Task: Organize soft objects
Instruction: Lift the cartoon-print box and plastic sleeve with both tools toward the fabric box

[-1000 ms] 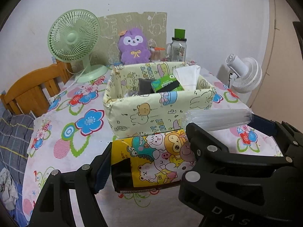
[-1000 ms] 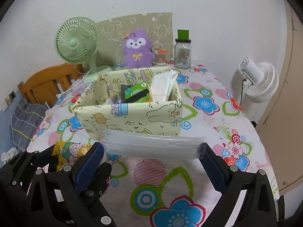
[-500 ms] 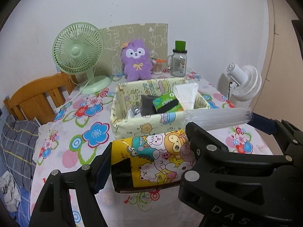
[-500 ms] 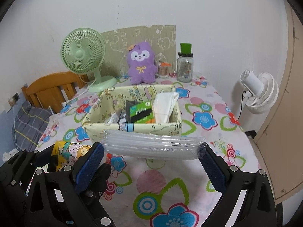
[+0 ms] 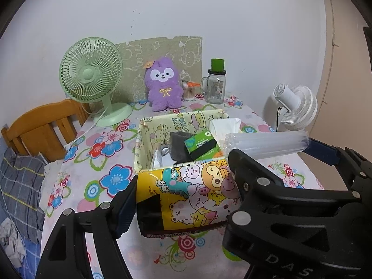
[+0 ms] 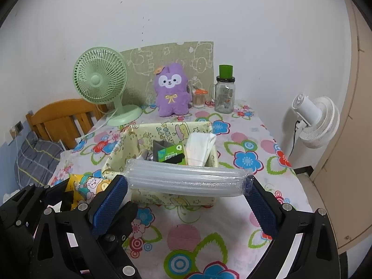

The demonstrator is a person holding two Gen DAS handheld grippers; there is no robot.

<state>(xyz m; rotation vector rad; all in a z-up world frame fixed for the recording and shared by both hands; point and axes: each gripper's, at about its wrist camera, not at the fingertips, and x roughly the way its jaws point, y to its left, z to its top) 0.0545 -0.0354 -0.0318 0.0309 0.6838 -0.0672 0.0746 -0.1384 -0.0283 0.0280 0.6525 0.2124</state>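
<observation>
The left gripper [image 5: 183,197] is closed on a yellow packet [image 5: 186,195] with cartoon animals printed on it. The packet is squeezed between the jaws and held up off the table [image 5: 111,139]. The right gripper [image 6: 186,183] is closed on a clear tube of plastic cups [image 6: 186,179], which is held by its two ends, so its long side runs straight across from jaw to jaw. The yellow cloth box [image 6: 162,130] is seen just ahead of and below both sets of jaws, already partly filled.
</observation>
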